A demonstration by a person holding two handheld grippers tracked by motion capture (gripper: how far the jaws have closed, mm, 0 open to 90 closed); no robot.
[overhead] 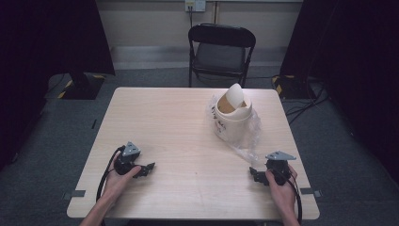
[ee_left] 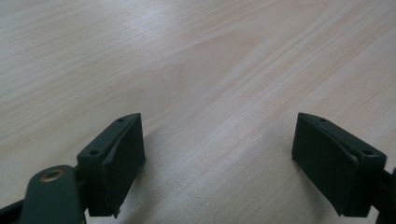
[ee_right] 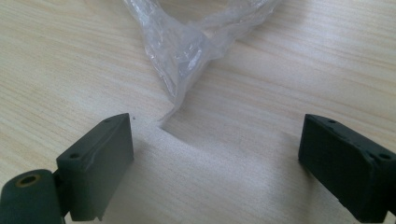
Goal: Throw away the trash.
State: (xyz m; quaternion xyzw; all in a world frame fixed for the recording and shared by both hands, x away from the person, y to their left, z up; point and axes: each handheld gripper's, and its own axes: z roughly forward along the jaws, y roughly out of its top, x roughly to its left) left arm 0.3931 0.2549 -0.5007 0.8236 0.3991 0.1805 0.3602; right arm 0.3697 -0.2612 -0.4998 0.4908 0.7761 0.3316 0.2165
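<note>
High view: a light wooden table point(overhead: 179, 127) carries a small cream bin point(overhead: 231, 115) right of centre, toward the far edge.
Bin: upright, with a domed swing lid tipped open and a small printed mark on its side.
Bag: a clear, crinkled plastic bag point(overhead: 247, 141) hangs out around the bin and trails toward the near right of the table.
Left gripper point(overhead: 147, 168): held in the left hand point(overhead: 117, 181) near the front left of the table, jaws wide apart with nothing between them.
Right gripper point(overhead: 254, 173): held in the right hand point(overhead: 281, 184) near the front right, jaws wide apart and empty.
Right gripper view: the bag's twisted tail point(ee_right: 180, 70) lies on the wood just ahead of the jaws, not touching them.
Behind: a black folding chair point(overhead: 221, 52) stands past the table's far edge.
</note>
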